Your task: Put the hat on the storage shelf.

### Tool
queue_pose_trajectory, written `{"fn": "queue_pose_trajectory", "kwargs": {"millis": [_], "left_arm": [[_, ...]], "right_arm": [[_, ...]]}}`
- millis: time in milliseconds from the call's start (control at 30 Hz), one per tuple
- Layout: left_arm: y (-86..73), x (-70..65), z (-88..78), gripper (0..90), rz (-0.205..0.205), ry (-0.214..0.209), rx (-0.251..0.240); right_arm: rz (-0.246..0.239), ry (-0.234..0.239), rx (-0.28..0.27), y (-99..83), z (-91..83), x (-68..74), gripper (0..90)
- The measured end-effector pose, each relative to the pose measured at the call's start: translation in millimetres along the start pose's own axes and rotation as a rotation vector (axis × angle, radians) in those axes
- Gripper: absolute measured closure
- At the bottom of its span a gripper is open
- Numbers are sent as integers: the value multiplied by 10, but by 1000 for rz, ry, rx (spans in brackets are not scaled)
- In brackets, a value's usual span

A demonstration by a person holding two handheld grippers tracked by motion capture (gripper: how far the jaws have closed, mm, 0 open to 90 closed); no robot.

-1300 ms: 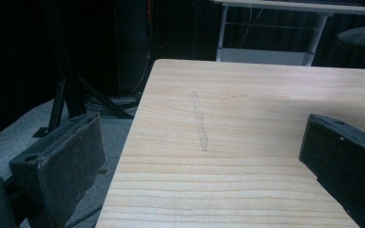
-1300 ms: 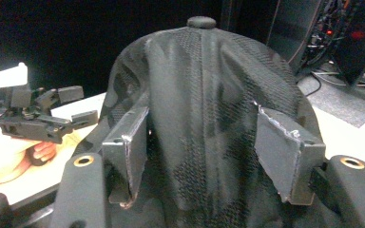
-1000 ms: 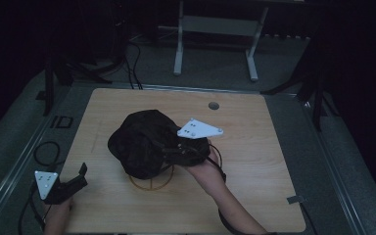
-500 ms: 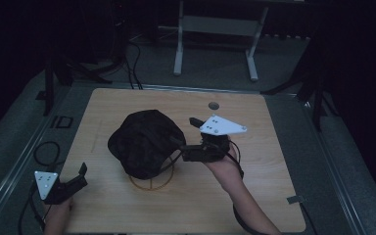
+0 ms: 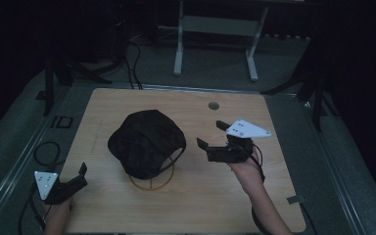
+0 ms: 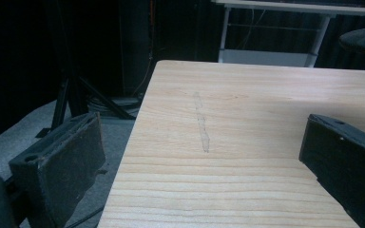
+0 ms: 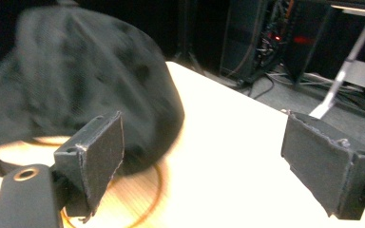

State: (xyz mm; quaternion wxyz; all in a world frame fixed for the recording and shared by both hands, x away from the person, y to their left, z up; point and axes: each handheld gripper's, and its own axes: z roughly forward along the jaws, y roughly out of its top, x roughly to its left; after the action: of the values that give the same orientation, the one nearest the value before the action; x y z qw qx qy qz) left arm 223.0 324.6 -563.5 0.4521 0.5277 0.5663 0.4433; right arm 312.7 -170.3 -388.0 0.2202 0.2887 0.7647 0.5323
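Note:
A black cap sits on a thin wire stand in the middle of the wooden table. My right gripper hovers just right of the cap, open and holding nothing, with a small gap between it and the fabric. In the right gripper view the cap is blurred at the left, above the stand's ring, and my right gripper has bare table between its pads. My left gripper rests at the table's near left corner. Its jaws stand wide apart over bare wood.
A round hole lies in the table's far side. A white-legged frame stands on the floor beyond it. Cables loop on the floor at the left. A scrap of tape marks the table's right edge.
My right gripper has drawn back to the right, away from the cap, and now stands open and apart from it. The left gripper has not moved.

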Motion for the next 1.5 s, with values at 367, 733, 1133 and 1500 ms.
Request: {"fn": "queue_pose_trajectory", "kwargs": {"millis": [367, 733, 1133, 1500], "left_arm": [[0, -3, 2, 18, 0, 2, 1], [2, -5, 5, 18, 0, 4, 4], [1, -9, 3, 18, 3, 6, 2], [1, -6, 5, 18, 2, 3, 4]], "right_arm": [[29, -78, 31, -467, -157, -346, 139], [93, -136, 74, -974, -305, -631, 136], [95, -211, 128, -1529, -460, -862, 134], [144, -296, 136, -1792, -657, -943, 134]]}}
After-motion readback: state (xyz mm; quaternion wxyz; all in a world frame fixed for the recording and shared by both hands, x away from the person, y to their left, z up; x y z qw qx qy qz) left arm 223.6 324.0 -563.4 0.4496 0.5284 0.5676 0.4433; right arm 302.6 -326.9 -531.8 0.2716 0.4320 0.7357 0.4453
